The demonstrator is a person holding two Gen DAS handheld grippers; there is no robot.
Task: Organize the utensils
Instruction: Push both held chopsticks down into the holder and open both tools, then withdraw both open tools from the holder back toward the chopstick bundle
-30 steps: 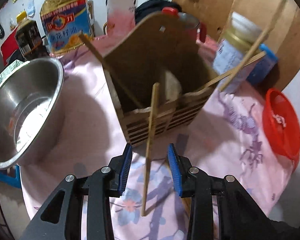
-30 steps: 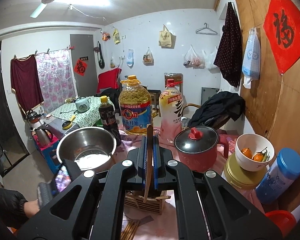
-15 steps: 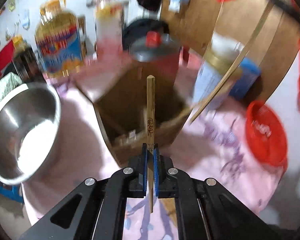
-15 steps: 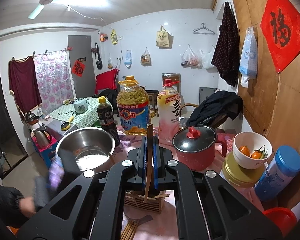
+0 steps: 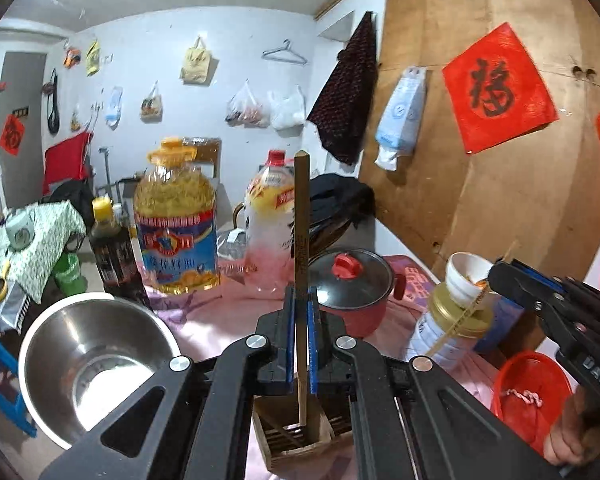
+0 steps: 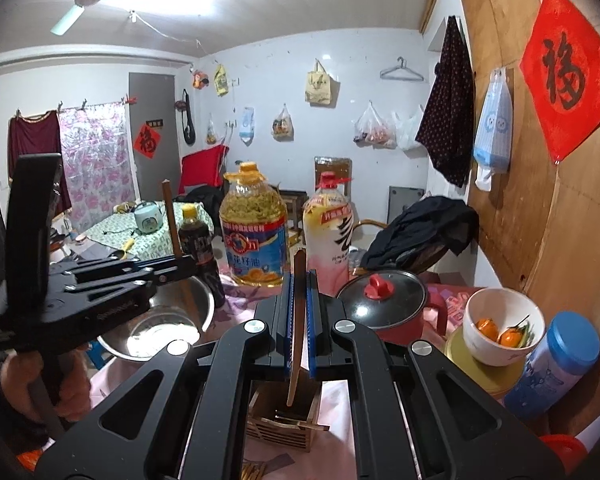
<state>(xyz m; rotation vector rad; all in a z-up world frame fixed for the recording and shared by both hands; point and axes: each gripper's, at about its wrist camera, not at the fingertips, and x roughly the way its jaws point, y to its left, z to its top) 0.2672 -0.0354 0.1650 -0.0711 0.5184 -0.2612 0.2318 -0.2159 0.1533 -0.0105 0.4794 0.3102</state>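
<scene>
A: Chopstick (image 5: 301,216) status?
B: My left gripper (image 5: 299,316) is clenched on it, upright, tip over the wooden holder (image 5: 300,440). Right gripper (image 6: 299,312) grasps another chopstick (image 6: 296,320) above it.
A: Room?
B: Steel bowl (image 5: 88,364) left, red pot (image 5: 356,292) right, holder between.

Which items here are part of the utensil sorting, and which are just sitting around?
Part of the job:
- left gripper, shut on a chopstick
- right gripper, shut on another chopstick
- wooden holder on the table

Just sitting around:
- steel bowl
- oil jug
- red pot
- white bowl
- red basket
</scene>
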